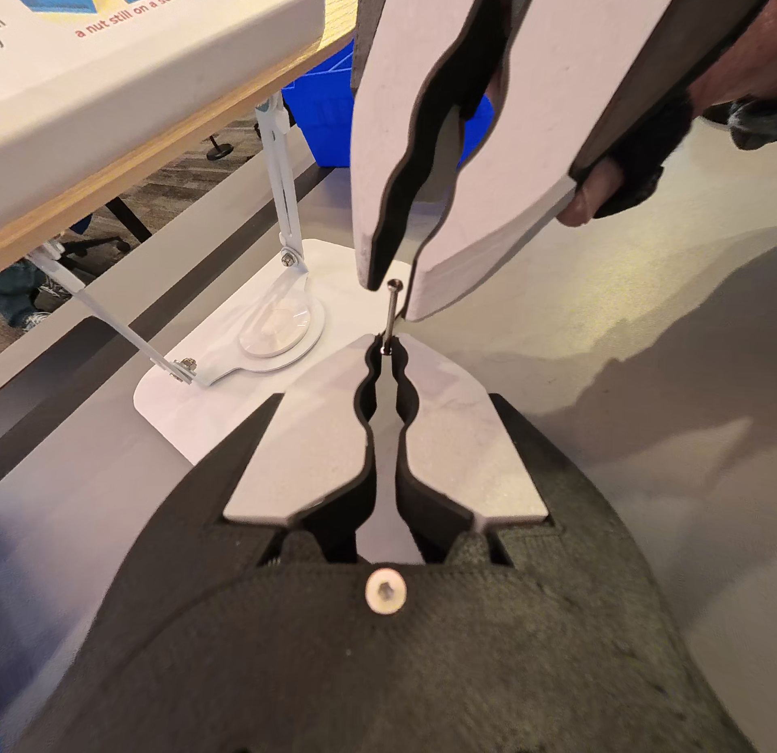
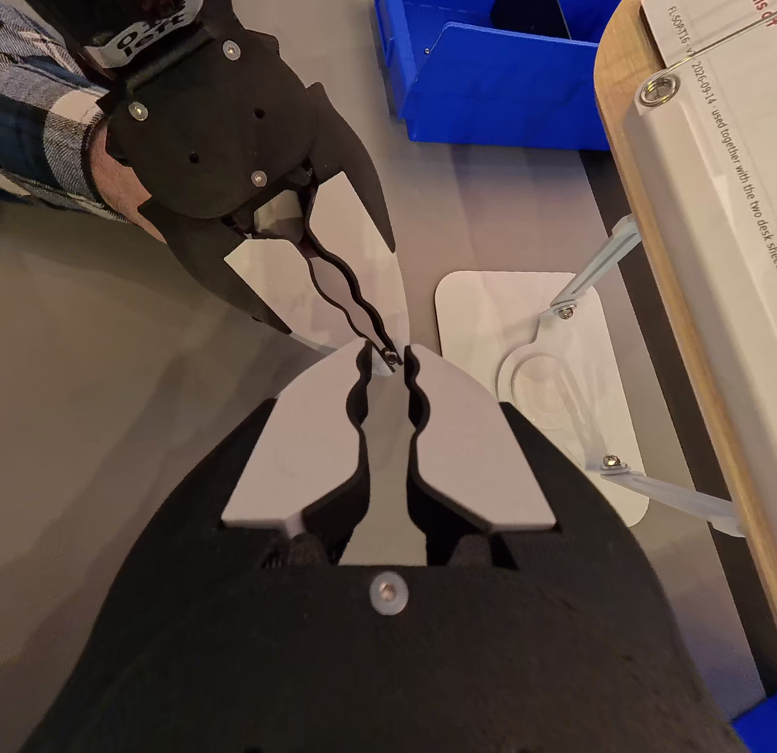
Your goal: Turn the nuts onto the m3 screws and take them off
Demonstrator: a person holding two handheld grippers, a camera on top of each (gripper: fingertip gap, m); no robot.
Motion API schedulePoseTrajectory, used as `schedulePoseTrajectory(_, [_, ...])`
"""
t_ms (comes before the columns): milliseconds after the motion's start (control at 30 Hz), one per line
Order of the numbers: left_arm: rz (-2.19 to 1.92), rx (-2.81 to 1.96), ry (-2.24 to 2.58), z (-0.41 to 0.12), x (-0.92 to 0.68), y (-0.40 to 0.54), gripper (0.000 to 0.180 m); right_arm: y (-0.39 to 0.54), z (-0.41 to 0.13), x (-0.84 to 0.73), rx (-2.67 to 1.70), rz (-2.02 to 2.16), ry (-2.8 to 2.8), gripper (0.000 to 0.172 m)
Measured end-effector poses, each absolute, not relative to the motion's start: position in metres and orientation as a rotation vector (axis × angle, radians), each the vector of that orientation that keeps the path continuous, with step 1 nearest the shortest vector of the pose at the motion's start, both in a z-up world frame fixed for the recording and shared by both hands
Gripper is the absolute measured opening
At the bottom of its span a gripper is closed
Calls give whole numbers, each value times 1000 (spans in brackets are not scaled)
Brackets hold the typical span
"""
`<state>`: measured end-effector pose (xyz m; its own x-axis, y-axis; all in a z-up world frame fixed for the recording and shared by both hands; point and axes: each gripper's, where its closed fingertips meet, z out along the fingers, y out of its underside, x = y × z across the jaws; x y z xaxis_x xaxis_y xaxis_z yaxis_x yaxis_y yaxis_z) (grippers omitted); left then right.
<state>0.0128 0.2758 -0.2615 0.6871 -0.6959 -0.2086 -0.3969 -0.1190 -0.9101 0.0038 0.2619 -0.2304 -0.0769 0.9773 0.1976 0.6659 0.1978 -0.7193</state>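
Note:
My left gripper [image 1: 384, 342] is shut on the lower end of a thin metal screw [image 1: 391, 316], which points away from it with its round head at the far end. A small shiny ring sits on the shank right at the pads. My right gripper [image 1: 391, 302] comes in from above; its two fingers flank the screw head with a visible gap on each side, so it is open. In the right wrist view my right gripper [image 2: 387, 347] stands open around the left gripper's tip [image 2: 387, 355], where the screw [image 2: 391, 355] shows end-on.
A white stand base [image 1: 202, 396] [image 2: 504, 312] lies on the grey table [image 1: 588, 354], carrying a tilted wooden board with a printed sheet [image 1: 126, 102] [image 2: 693, 270]. A blue bin [image 2: 496, 94] [image 1: 323, 115] stands behind. A gloved hand [image 1: 630, 165] and plaid sleeve [image 2: 38, 123] show.

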Motion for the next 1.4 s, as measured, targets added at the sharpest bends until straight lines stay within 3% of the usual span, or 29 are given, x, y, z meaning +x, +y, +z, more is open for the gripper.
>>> schedulePoseTrajectory(33, [-326,-1742,879,-262,13,276,4,262,-230,3,-1533,609,-1811,16])
schedulePoseTrajectory(500, [-730,-1728,754,-240,22,269,4,236,-198,-5,-1288,1405,-1474,80])
schedulePoseTrajectory(1400, [-758,-1731,743,-239,26,271,4,224,-199,-3,-1199,1547,-1421,85])
